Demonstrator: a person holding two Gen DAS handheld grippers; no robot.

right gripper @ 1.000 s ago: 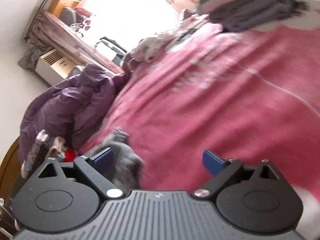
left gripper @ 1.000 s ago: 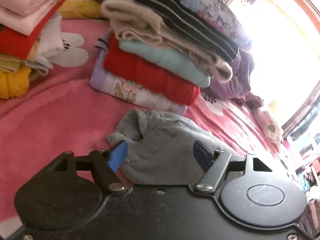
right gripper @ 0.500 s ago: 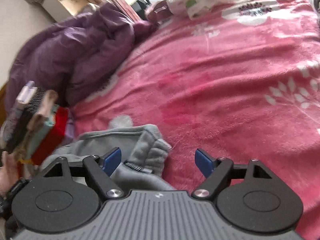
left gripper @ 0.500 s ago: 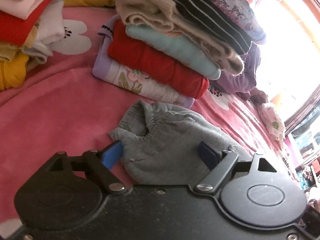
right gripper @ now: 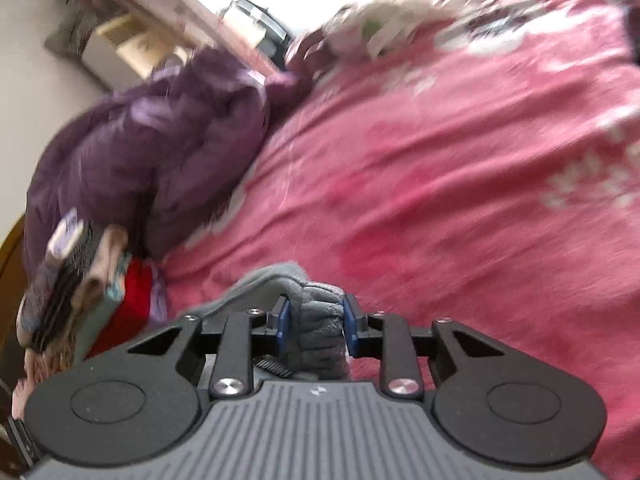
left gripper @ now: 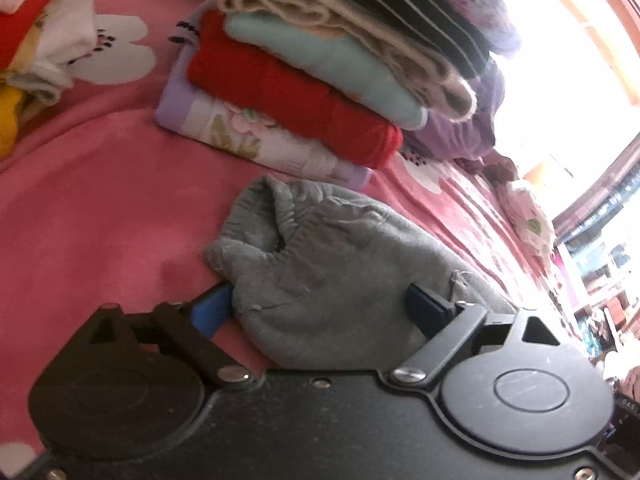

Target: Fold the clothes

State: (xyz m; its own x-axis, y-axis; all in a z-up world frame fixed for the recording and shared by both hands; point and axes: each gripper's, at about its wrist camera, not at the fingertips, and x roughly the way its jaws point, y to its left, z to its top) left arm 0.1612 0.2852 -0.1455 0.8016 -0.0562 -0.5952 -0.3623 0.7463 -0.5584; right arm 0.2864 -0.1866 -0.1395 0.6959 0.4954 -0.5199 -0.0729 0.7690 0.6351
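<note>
Right gripper (right gripper: 315,322) clamped on the grey garment's (left gripper: 332,272) bunched cuff, left gripper (left gripper: 320,308) spread wide astride its body — best closed on the waistband edge before lifting.

A pink fleece blanket (right gripper: 460,168) with white flower prints covers the bed. Strong daylight pours through a window (left gripper: 568,64) with a wooden frame, washing out that side of the room. A pale wall (right gripper: 36,92) stands behind a long wooden sill (right gripper: 192,12), with a cream boxy appliance (right gripper: 132,44) under it.
</note>
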